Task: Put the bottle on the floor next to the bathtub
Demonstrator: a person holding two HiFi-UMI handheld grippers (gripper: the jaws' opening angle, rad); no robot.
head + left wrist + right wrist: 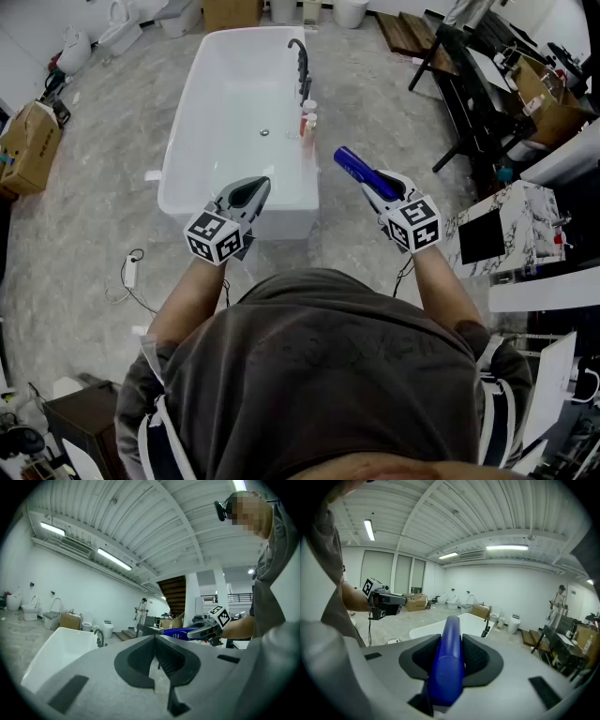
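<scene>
Right gripper clamping one bottle, one bathtub

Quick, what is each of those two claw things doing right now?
Left gripper: closed, holding nothing.
Right gripper: closed on the blue bottle.

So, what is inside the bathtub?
Only a drain shows on the white bottom of the bathtub. The left tongs cover part of its near end, so that part cannot be seen.
</scene>
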